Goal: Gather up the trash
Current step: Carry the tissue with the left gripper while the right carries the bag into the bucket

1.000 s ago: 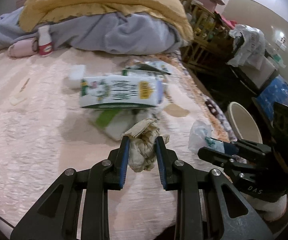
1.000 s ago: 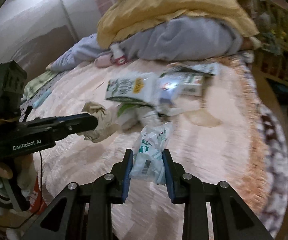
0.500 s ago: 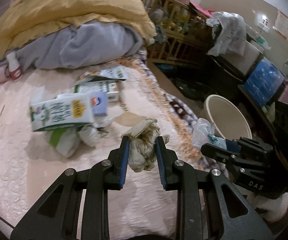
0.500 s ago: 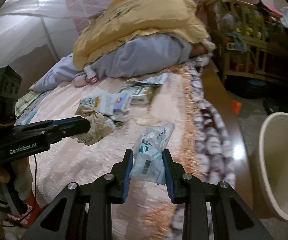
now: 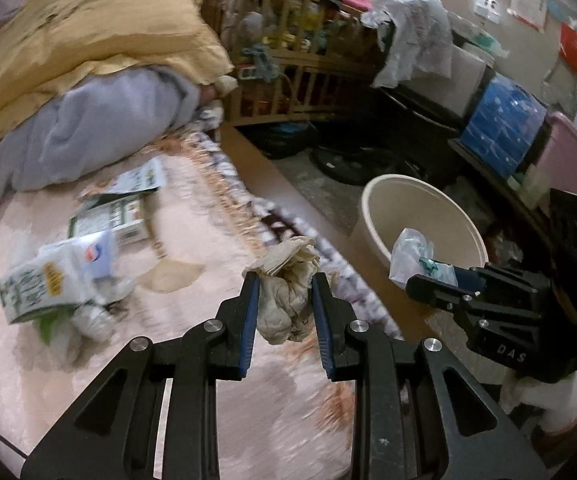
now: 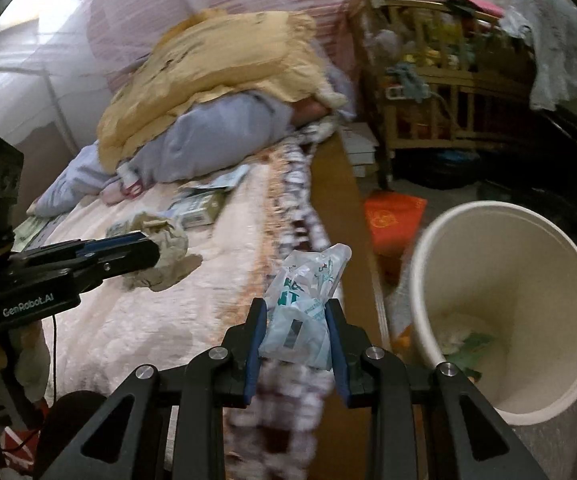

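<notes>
Off the bed's edge, the bin (image 6: 506,312) is sitting right of and below both loads. The right hand-held gripper (image 6: 295,322), clamping a plastic wrapper (image 6: 304,300), is nearer it; the left hand-held gripper (image 5: 282,294) is gripping crumpled paper (image 5: 288,296) over the bed (image 5: 168,360).

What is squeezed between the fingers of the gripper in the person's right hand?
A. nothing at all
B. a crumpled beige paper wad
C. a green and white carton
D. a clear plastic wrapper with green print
D: the right gripper is closed on a clear plastic wrapper with green print, close to the cream bin; the beige paper wad sits in the left gripper.
</notes>
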